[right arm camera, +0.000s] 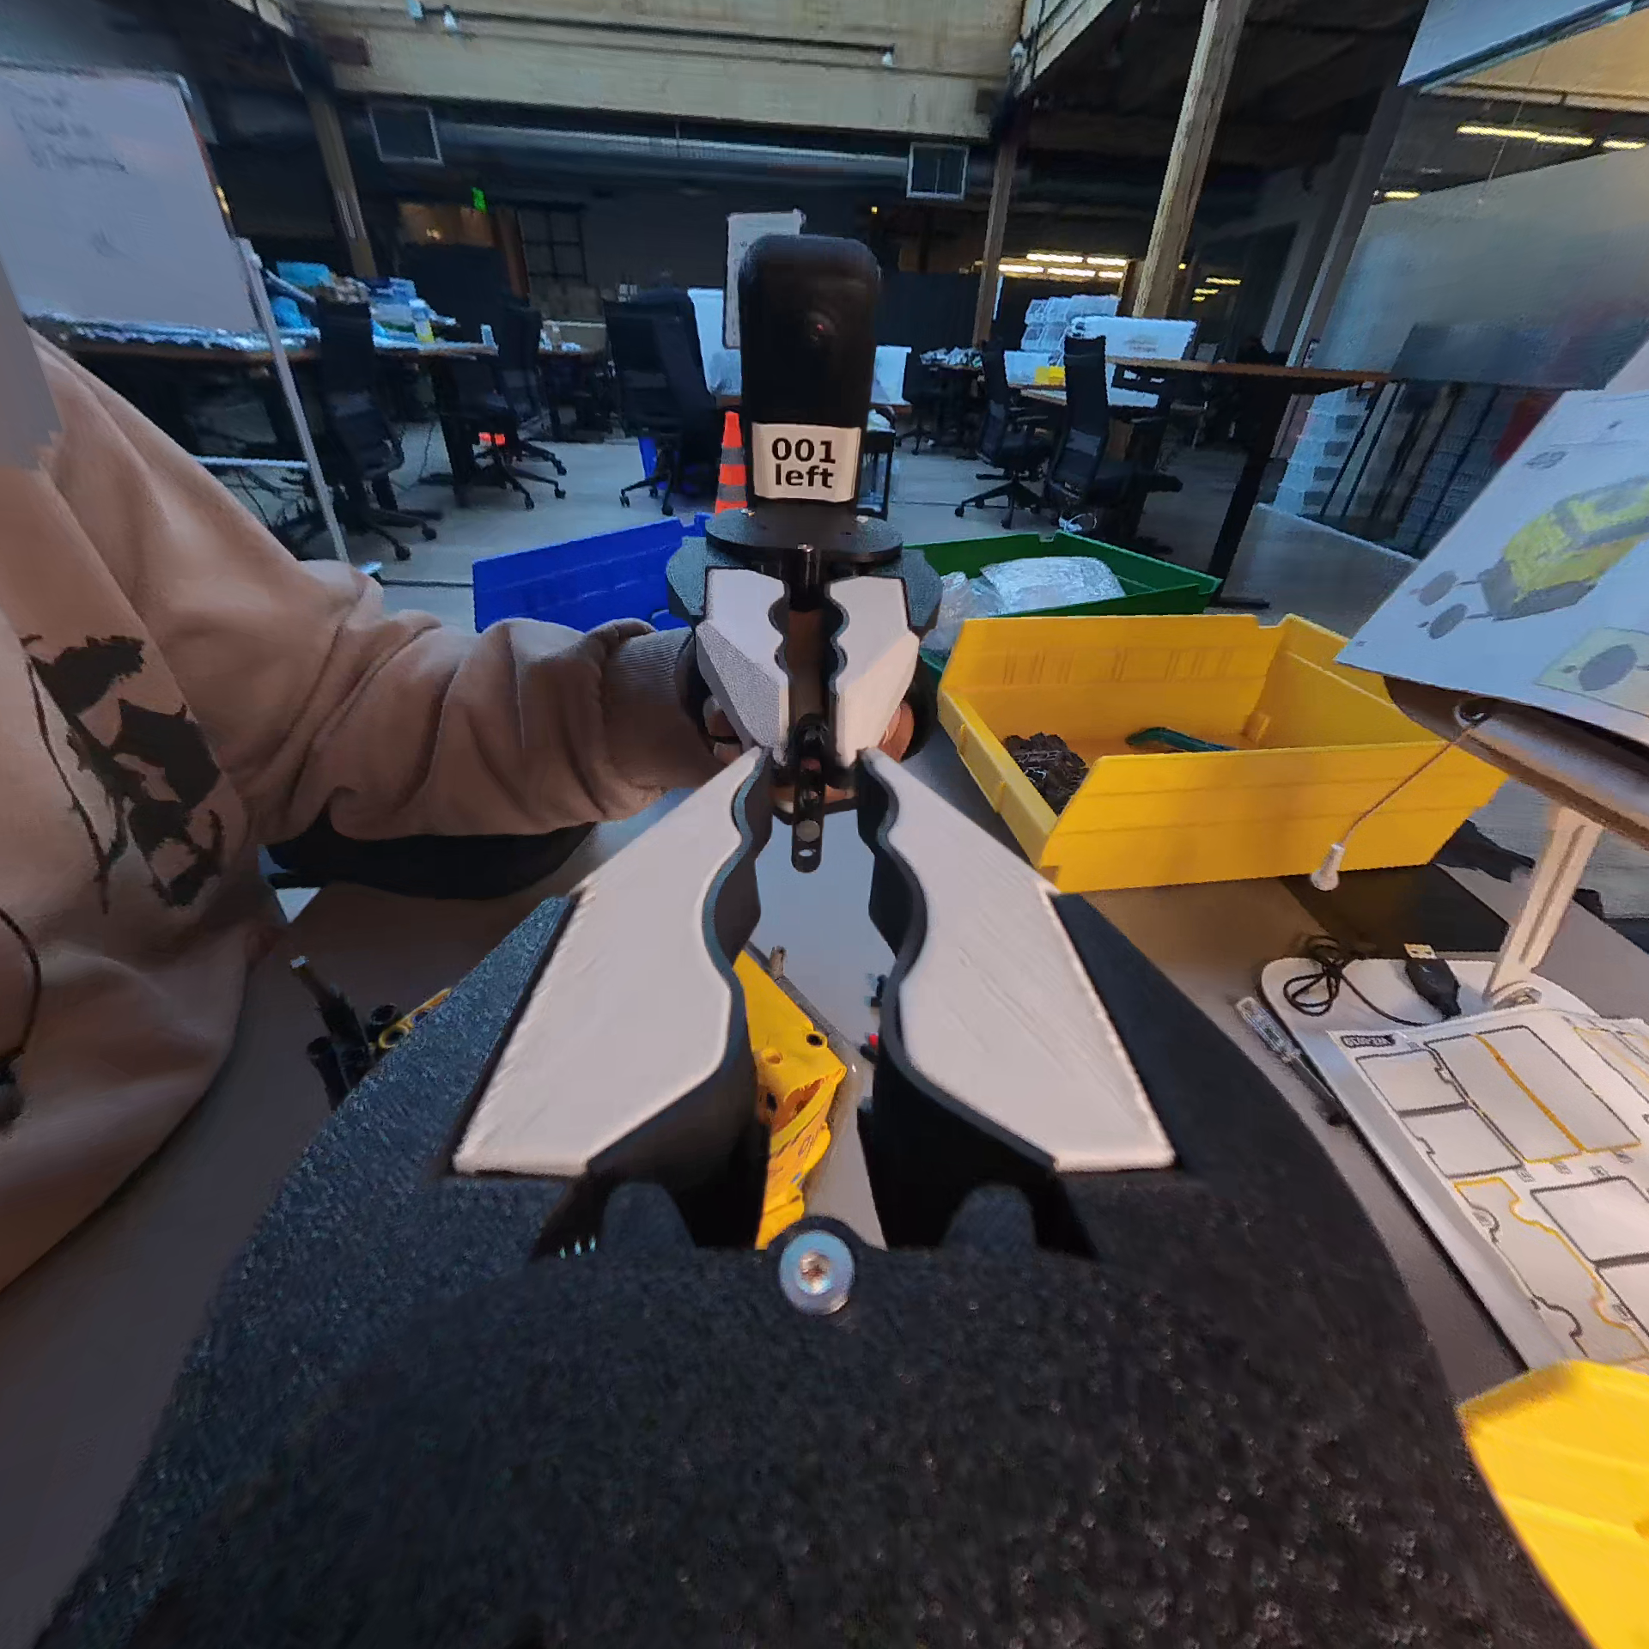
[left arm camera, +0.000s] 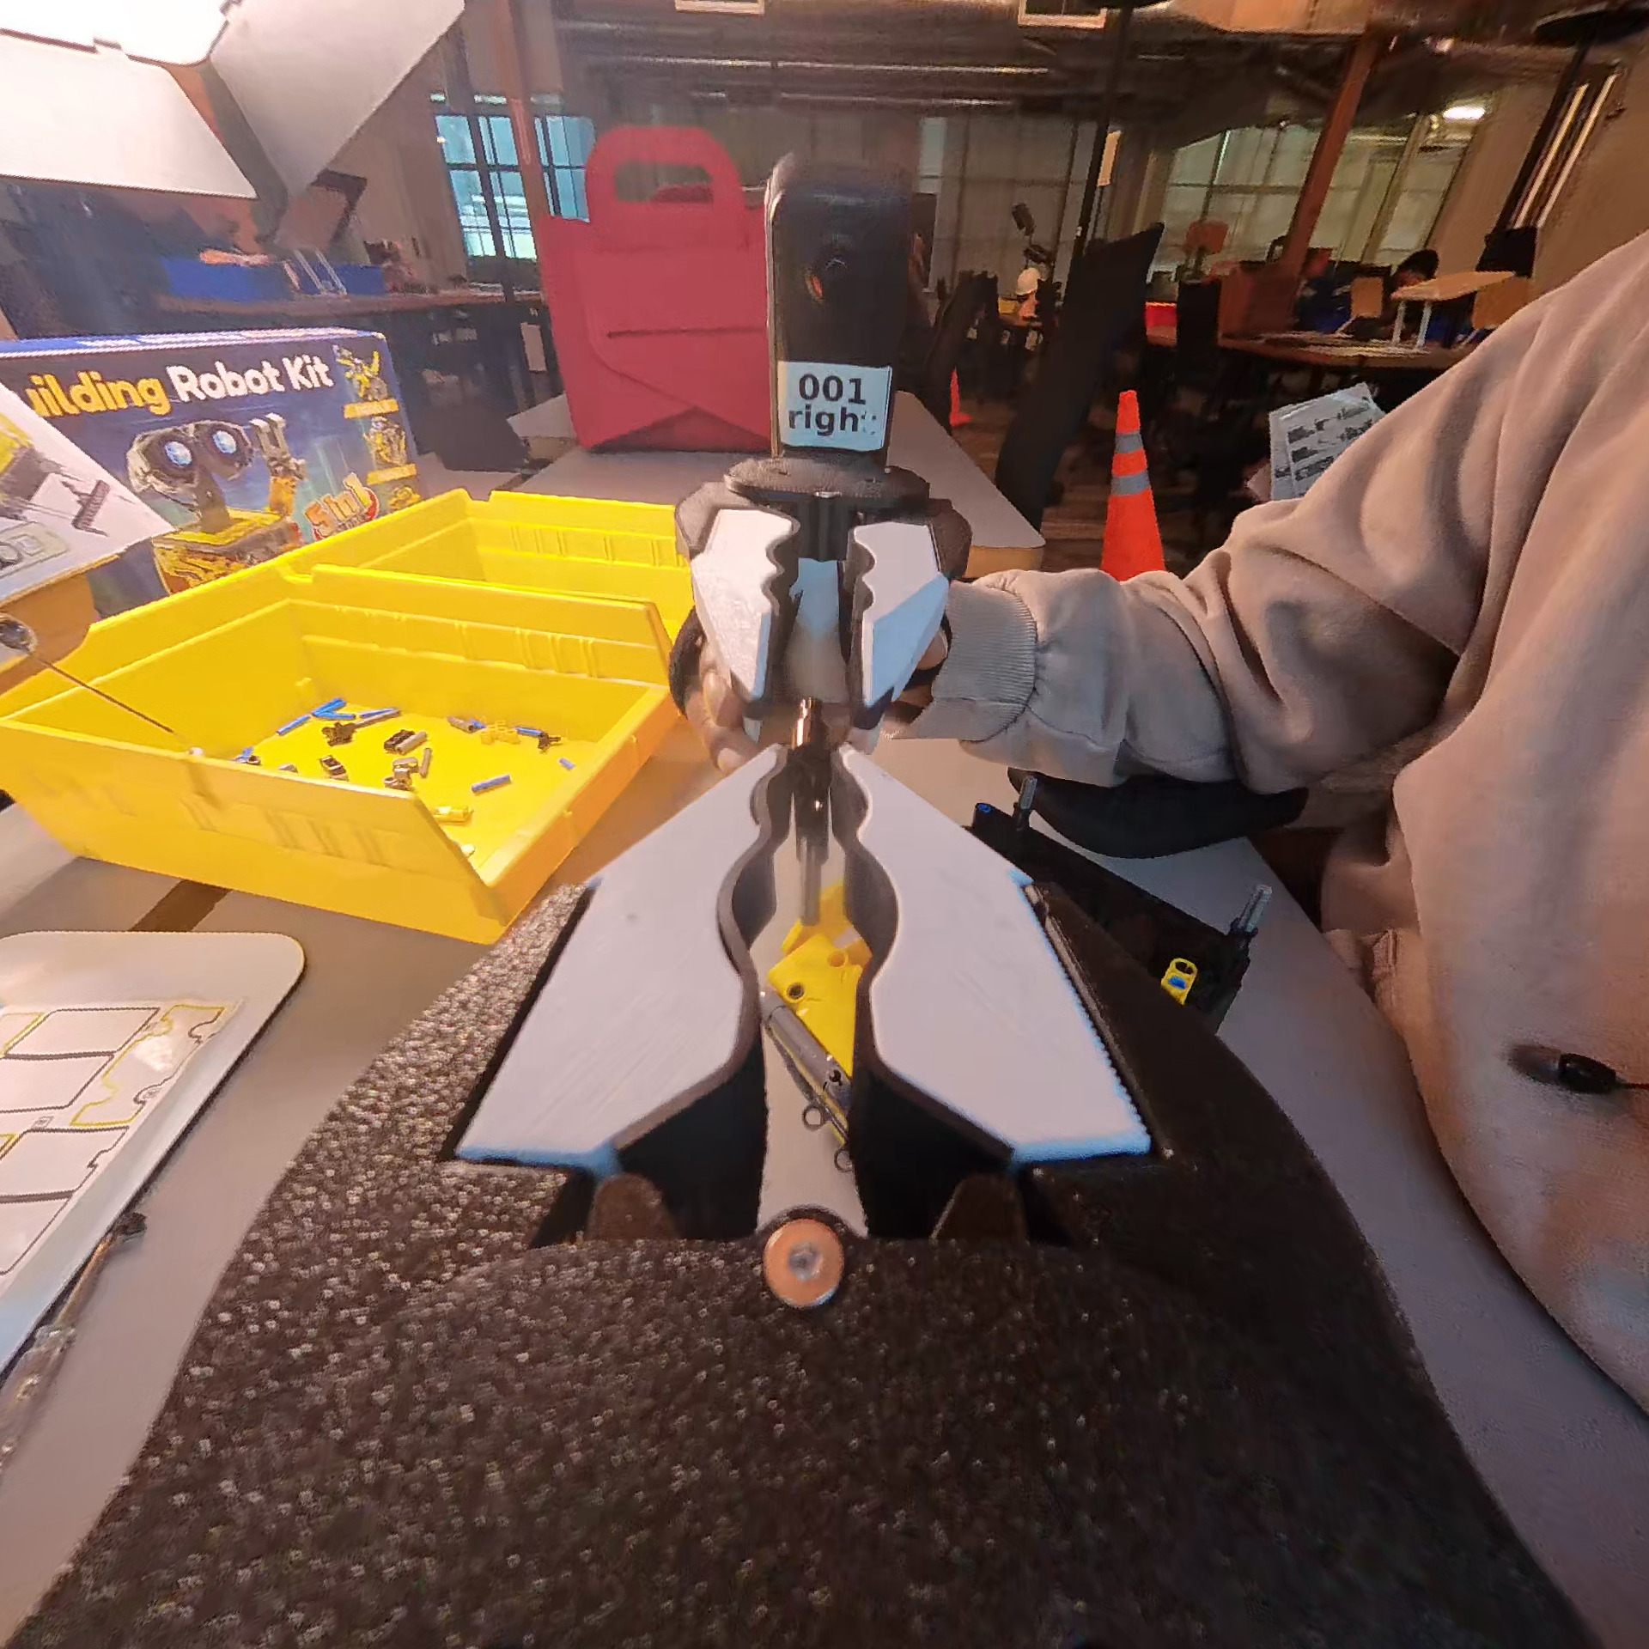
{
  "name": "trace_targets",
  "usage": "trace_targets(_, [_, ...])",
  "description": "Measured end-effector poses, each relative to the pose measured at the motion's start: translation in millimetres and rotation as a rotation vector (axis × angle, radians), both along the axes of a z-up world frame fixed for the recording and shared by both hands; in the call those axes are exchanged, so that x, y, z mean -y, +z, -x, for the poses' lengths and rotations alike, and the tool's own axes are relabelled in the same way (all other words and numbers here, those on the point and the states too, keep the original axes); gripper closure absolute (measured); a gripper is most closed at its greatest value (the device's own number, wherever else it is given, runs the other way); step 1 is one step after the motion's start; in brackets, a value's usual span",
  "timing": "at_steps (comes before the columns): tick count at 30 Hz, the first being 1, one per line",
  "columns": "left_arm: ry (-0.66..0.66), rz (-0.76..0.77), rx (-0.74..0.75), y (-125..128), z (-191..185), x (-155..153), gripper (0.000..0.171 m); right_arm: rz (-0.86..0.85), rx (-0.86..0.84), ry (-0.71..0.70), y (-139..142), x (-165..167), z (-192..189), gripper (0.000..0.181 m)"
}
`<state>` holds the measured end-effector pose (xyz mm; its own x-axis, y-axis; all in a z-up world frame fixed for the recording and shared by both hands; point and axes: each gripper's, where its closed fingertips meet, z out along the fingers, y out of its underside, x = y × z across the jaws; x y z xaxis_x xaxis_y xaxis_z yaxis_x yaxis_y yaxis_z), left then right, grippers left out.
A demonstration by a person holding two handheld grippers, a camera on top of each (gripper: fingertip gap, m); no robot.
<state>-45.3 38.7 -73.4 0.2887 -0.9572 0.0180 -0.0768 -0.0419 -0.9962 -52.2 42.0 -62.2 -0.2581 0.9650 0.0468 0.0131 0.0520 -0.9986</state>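
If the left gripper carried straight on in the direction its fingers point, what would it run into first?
Most likely the right gripper, which faces it tip to tip. The left gripper holds a thin dark rod-like part whose far end sits at the other's fingertips, so contact looks near-immediate, though depth is unclear.

A bin (left arm camera: 268, 830) sits on the table (left arm camera: 294, 1053), a box (left arm camera: 214, 428) behind it.

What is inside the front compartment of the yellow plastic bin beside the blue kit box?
Small blue, black and grey building pieces lie scattered inside the yellow plastic bin; its front wall covers the nearest floor.
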Motion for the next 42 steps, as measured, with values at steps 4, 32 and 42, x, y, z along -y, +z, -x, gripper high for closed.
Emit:
trace_targets(4, [-0.014,0.005,-0.028,-8.1,-5.7,1.1,0.164,0.000,0.008,0.017,-5.6,4.8,3.4,0.177])
trace_targets(32, [0.032,-0.015,0.415,56.8,73.6,-3.3,0.167,0.132,-0.147,0.015,20.4,-24.1,-28.7,0.181])
trace_targets(42, [0.151,0.062,0.350,41.5,67.3,-30.2,0.165,-0.017,0.298,-0.150,-94.0,-61.7,44.5,0.179])
